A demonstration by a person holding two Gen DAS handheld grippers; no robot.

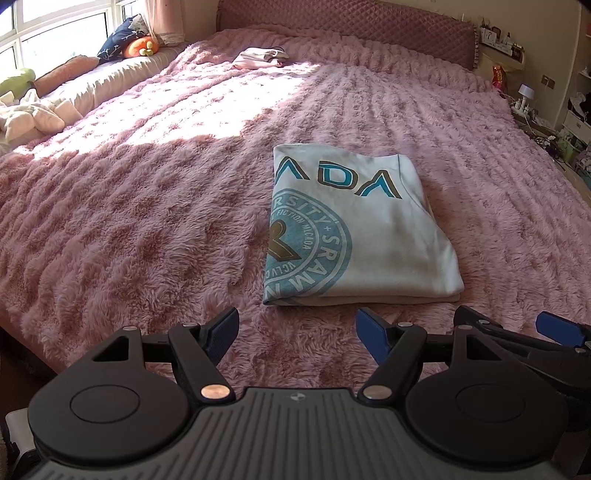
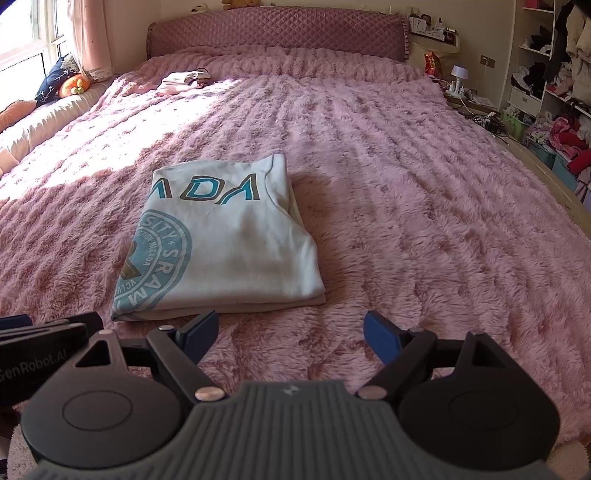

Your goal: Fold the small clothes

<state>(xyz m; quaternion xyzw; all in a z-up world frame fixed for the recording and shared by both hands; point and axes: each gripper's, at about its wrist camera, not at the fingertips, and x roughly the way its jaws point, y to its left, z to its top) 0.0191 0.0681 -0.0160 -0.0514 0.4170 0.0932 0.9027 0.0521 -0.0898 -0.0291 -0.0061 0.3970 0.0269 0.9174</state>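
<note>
A pale blue T-shirt with a teal round print and brown-edged letters lies folded into a rectangle on the pink fluffy bedspread. In the right wrist view the same shirt sits left of centre. My left gripper hovers just short of the shirt's near edge, open, with nothing between its blue pads. My right gripper is also open and empty, near the shirt's near right corner. The right gripper shows at the left wrist view's right edge.
A small folded pink garment lies far up the bed near the quilted headboard. Cushions and soft toys line the window side on the left. A cluttered nightstand and shelves stand to the right of the bed.
</note>
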